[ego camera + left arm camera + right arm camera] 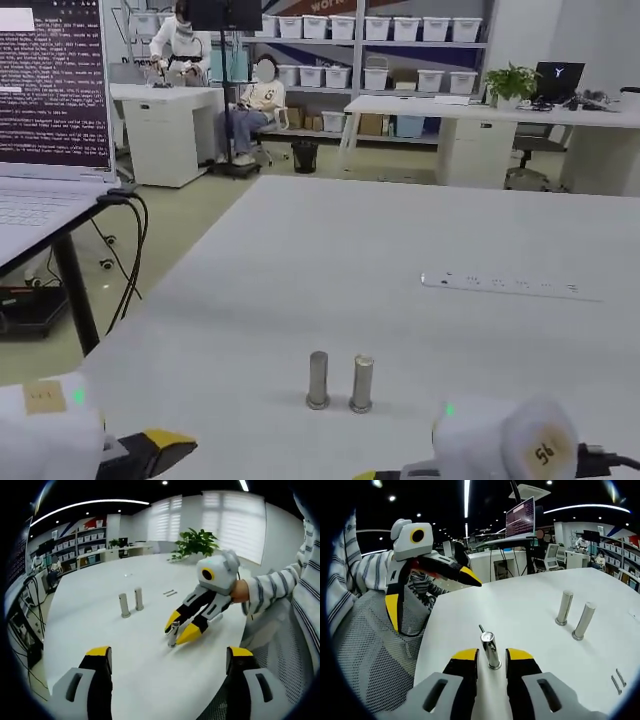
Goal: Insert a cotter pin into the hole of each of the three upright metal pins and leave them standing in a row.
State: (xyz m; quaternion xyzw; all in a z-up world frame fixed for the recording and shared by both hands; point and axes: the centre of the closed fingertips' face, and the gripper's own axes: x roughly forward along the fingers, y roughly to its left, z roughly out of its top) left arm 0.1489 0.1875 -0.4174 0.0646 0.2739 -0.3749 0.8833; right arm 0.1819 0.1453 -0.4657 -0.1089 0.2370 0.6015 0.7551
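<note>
Two bare metal pins (318, 380) (361, 384) stand upright side by side near the table's front. They also show in the left gripper view (123, 605) (138, 599) and in the right gripper view (564, 608) (583, 621). A third metal pin (490, 650) stands apart from them, with a cotter pin (481, 628) sticking out near its top. My right gripper (492, 656) straddles this pin (172, 635), jaws narrowly apart with a slim gap on each side. My left gripper (168, 652) hangs wide open and holds nothing, off the table's near edge.
Two spare cotter pins (169, 593) (617, 680) lie flat on the white table beyond the standing pins. A white power strip (510, 285) lies farther back. A laptop (50, 100) on a stand is at the left, and a mesh chair (385, 645) is by the table edge.
</note>
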